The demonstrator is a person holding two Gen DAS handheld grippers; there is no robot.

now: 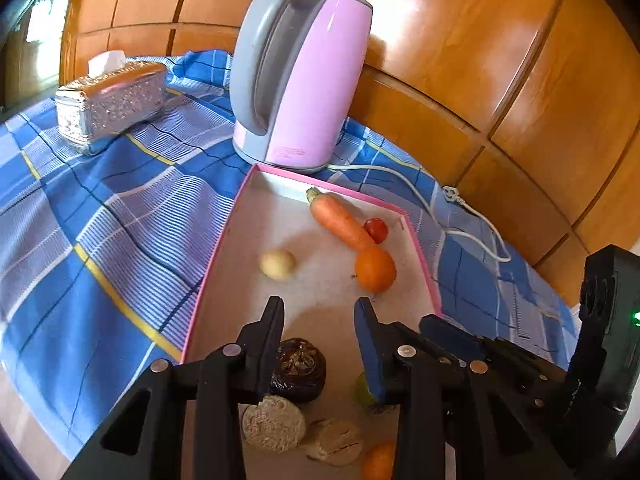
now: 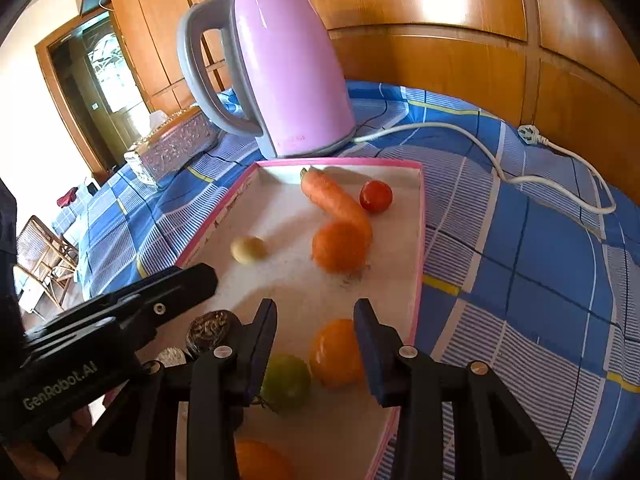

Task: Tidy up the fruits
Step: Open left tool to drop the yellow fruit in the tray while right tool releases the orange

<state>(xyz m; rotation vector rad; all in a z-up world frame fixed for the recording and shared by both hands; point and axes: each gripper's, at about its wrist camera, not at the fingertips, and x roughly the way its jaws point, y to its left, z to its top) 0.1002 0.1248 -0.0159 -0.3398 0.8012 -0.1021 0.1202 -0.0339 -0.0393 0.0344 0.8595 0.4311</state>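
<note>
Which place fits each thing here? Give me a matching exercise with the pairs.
Things:
1. carrot
2. cherry tomato
3. pale round fruit
4. kettle

Places:
A. alone near the tray's left wall
B. on the checked cloth behind the tray
C. lying slantwise, tip at an orange
D. right of the carrot, near the tray's far right corner

Pairs: 1-C, 2-D, 3-A, 4-B

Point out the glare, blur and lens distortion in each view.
Left wrist view: glare on the wood panelling, fisheye bends the tablecloth stripes. Right wrist view: glare on the panelling too, doorway overexposed, near orange slightly blurred, tray edges curve.
</note>
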